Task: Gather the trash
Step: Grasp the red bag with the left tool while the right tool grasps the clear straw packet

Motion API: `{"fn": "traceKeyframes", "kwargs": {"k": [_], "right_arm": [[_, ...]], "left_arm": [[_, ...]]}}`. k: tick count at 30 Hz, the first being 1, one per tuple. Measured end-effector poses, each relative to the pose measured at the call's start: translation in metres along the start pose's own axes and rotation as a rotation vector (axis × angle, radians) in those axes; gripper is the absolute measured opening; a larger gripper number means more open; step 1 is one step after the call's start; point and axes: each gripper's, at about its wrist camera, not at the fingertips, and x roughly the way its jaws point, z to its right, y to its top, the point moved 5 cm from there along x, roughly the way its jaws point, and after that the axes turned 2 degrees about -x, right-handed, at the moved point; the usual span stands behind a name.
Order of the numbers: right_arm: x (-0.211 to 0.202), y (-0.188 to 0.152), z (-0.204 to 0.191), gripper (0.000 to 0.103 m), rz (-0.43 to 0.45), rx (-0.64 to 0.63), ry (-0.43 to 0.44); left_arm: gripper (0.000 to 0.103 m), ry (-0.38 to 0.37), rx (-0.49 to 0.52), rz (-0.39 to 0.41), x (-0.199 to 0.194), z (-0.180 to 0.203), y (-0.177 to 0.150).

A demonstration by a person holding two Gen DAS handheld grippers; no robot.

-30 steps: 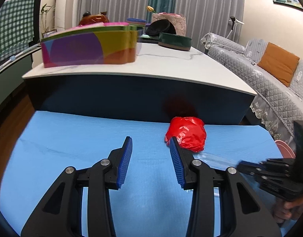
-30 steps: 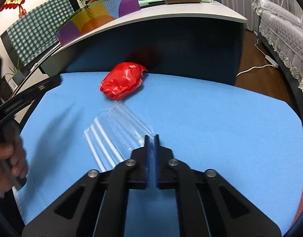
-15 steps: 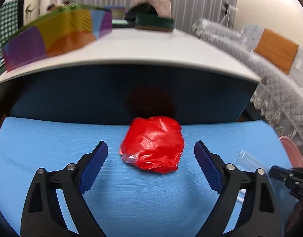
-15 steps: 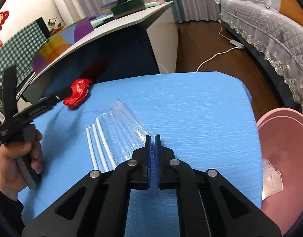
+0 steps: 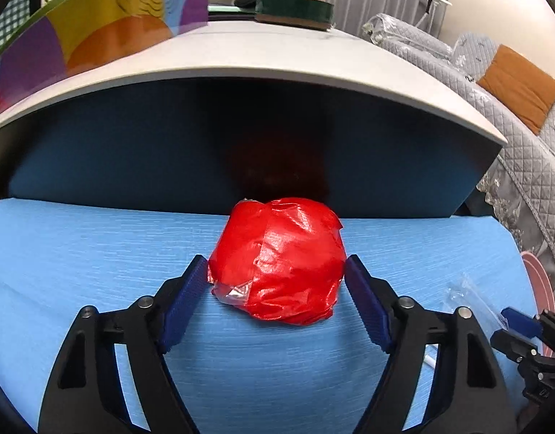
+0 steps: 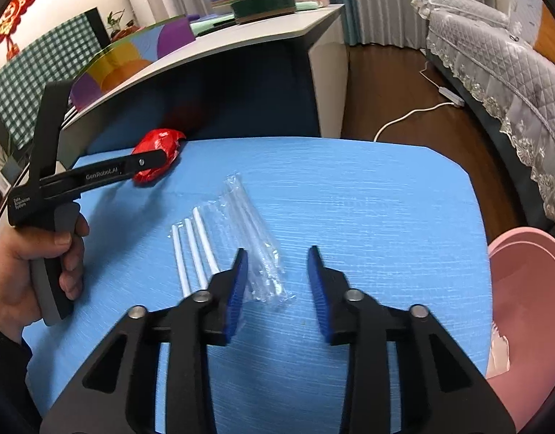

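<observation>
A crumpled red plastic bag [image 5: 277, 260] lies on the blue table [image 5: 78, 253] near its far edge. My left gripper [image 5: 277, 289] is open with one pad on each side of the bag, close to it. In the right wrist view the bag [image 6: 158, 152] shows at the far left with the left gripper around it. My right gripper [image 6: 277, 282] is open and empty above a clear plastic wrapper [image 6: 255, 246]. Three white straws [image 6: 194, 253] lie just left of the wrapper.
A pink basin [image 6: 523, 289] stands off the table's right edge with a scrap in it. A white counter [image 5: 277, 58] with a dark front rises behind the table. A grey sofa [image 6: 494, 58] stands at the right.
My left gripper has moved forward and now straddles the red bag. My right gripper has opened from shut, and its view has swung right toward the basin.
</observation>
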Motion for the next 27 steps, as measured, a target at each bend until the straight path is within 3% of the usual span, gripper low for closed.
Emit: {"fn": "traceKeyframes", "kwargs": {"k": [4, 18, 27], "right_arm": [[-0.001, -0.001, -0.006, 0.003, -0.003, -0.040, 0.008], [-0.062, 0.011, -0.017, 0.001, 0.146, -0.017, -0.073], [-0.116, -0.001, -0.023, 0.001, 0.228, 0.031, -0.105]], "left_arm": [[0.072, 0.009, 0.010, 0.007, -0.005, 0.001, -0.004], [0.071, 0.040, 0.000, 0.072, -0.070, -0.005, -0.021], [0.071, 0.046, 0.014, 0.135, -0.121, 0.005, -0.040]]}}
